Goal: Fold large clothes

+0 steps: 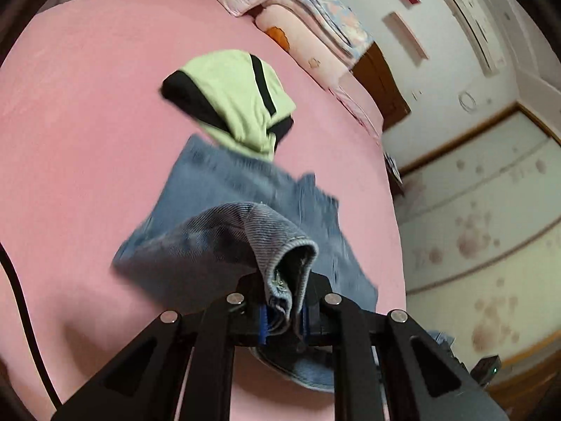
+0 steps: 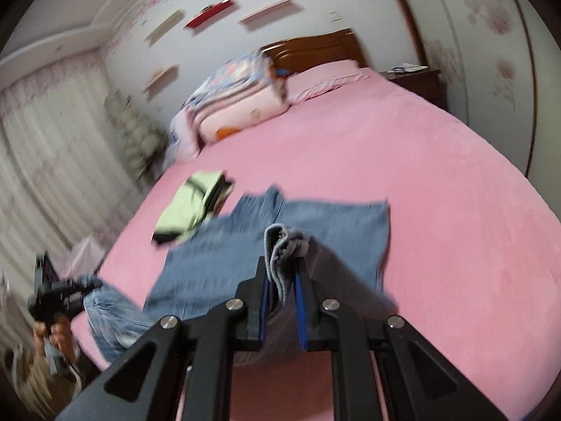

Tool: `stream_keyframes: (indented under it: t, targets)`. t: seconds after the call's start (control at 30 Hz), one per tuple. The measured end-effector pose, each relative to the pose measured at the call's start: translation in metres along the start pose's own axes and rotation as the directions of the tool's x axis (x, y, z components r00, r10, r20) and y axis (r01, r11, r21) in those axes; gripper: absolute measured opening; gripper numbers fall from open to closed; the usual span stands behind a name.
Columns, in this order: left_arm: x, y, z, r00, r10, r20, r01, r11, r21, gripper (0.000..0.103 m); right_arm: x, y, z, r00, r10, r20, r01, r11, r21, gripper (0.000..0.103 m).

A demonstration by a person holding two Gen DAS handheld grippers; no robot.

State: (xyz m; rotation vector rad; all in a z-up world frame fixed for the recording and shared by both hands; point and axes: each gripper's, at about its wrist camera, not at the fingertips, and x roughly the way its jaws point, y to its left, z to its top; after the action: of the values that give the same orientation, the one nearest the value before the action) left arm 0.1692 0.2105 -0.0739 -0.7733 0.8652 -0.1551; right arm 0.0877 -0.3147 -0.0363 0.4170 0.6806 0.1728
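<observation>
**Two grippers pinch the blue jeans over the pink bed**

A big bed [image 2: 420,182] fills most of both views. It has a smooth pink sheet on it. At the far end stands a brown wooden headboard [image 2: 315,47]. A pile of folded blankets [image 2: 235,94] and a pink pillow [image 2: 326,79] sit against it. A small brown bedside table [image 2: 420,80] stands next to the bed. White curtains [image 2: 45,161] hang on one side of the room.

The blue jeans [image 2: 315,231] are the thing to fold. Most of the cloth lies spread out on the pink sheet, near the close edge of the bed. One part hangs over the edge. The near end of the jeans is lifted off the bed.

A light green garment with black stripes [image 1: 235,101] lies folded on the sheet just past the jeans. It touches or lies over their far edge.

The right gripper [image 2: 282,280] is clamped on a thick fold of the jeans. The blue pads [image 2: 301,301] press the cloth from both sides.

The left gripper [image 1: 284,301] is also clamped on a bunched edge of the jeans. In the right wrist view it shows small and blurry at the lower left, with a hand [image 2: 52,333] around its handle and denim hanging from it.
</observation>
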Motion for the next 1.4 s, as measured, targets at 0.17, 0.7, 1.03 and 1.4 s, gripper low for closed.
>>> stream_keyframes:
  t: [0.17, 0.7, 1.03, 1.4]
  targets:
    - [0.093, -0.004, 0.048, 0.995, 0.095, -0.022, -0.094, 0.995, 0.034, 0.016, 0.085, -0.024, 0.059, 0.997, -0.079, 0.008, 0.078, 0.992, 0.102, 0.009]
    - [0.166, 0.058, 0.079, 0.974, 0.213, -0.078, -0.204, 0.973, 0.105, 0.073, 0.23, -0.106, 0.023, 0.931, -0.18, -0.317, 0.238, 0.96, 0.151, 0.042]
    - [0.19, 0.038, 0.068, 0.949, 0.292, -0.123, -0.217, 0.88, 0.422, 0.074, 0.257, -0.103, 0.023, 0.917, -0.166, -0.362, 0.212, 0.973, 0.09, 0.044]
    - [0.246, 0.027, 0.063, 0.885, 0.436, -0.167, -0.27, 0.77, 0.578, 0.079, 0.29, -0.08, 0.027, 0.886, -0.251, -0.389, 0.244, 0.967, -0.069, 0.062]
